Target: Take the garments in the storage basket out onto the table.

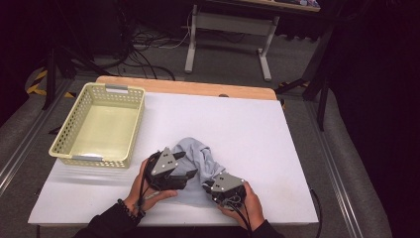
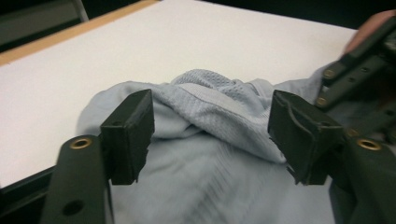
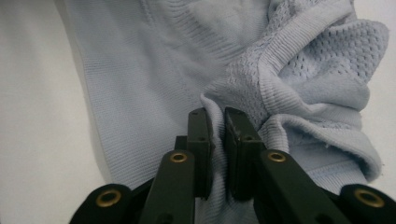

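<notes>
A crumpled light blue knit garment [image 1: 198, 153] lies on the white table [image 1: 247, 129] near its front edge. In the left gripper view the garment [image 2: 205, 121] bunches up between the wide-apart jaws of my left gripper [image 2: 212, 135], which is open just above the cloth. My left gripper [image 1: 190, 173] sits at the garment's left side in the high view. My right gripper [image 1: 207, 187] rests at the garment's front right. In the right gripper view, my right gripper [image 3: 217, 135] is shut on a fold of the garment [image 3: 261, 74].
A pale yellow perforated basket [image 1: 99, 124] stands at the table's left, with nothing in it. The table's far wooden edge [image 1: 198, 88] runs behind. White surface extends to the right and back of the garment.
</notes>
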Action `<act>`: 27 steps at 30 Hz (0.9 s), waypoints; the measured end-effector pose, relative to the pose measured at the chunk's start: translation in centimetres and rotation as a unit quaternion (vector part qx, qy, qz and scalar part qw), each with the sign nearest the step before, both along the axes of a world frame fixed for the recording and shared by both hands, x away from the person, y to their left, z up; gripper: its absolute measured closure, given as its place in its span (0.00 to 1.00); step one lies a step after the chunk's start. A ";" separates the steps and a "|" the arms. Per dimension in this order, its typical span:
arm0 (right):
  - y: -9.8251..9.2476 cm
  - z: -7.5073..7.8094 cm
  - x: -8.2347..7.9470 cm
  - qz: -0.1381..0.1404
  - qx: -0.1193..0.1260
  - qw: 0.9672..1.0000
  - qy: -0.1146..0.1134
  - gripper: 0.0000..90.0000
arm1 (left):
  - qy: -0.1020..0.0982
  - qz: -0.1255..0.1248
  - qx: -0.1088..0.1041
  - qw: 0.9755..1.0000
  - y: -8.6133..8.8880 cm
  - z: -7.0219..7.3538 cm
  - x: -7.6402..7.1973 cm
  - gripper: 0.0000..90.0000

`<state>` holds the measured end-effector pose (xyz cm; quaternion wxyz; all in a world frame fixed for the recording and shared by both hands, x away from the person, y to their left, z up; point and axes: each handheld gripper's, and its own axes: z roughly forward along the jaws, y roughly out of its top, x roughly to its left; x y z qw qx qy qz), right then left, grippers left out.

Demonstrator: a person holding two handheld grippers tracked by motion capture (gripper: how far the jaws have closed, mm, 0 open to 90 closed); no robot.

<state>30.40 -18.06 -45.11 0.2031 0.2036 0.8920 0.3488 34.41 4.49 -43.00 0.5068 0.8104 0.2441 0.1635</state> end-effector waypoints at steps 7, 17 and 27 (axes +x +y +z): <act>-0.2 -0.2 -0.7 0.008 0.013 1.000 -0.007 0.76 | 0.056 0.013 0.064 0.996 -2.7 -3.0 2.0 0.47; -1.5 2.3 -1.8 0.029 0.063 0.997 -0.021 0.61 | 0.057 0.008 0.101 0.993 -2.7 -3.2 1.8 0.67; -5.4 3.9 0.6 -0.087 0.112 0.989 -0.034 0.57 | 0.050 0.011 0.100 0.994 -2.7 -3.4 1.6 0.67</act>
